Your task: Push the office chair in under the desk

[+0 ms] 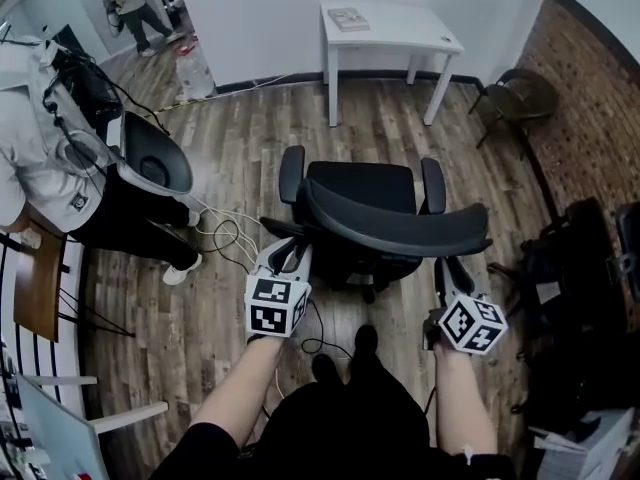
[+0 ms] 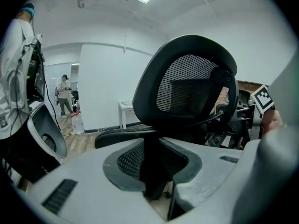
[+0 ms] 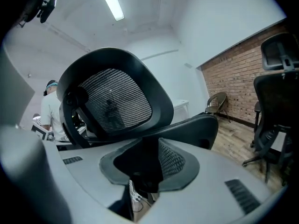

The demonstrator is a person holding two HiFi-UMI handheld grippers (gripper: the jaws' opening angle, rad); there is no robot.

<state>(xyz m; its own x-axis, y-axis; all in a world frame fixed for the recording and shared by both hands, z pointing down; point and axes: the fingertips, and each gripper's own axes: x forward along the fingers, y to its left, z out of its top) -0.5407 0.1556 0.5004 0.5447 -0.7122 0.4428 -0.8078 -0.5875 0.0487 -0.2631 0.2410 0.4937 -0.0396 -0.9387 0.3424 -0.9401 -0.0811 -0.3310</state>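
Holding the chair by its back

Gripping the back of the black office chair [image 1: 360, 193], the left gripper [image 1: 285, 258] has its jaws partly closed on the left edge. The right gripper [image 1: 455, 273] pinches the right edge the same way. The chair stands out on the wood floor, well apart from the white desk [image 1: 400, 30].

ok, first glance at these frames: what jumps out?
A black chair fills the middle of the floor, with the left gripper and right gripper both clamped on the rear edge of its backrest. The white desk stands well apart from it at the far wall. A person stands at the left edge.
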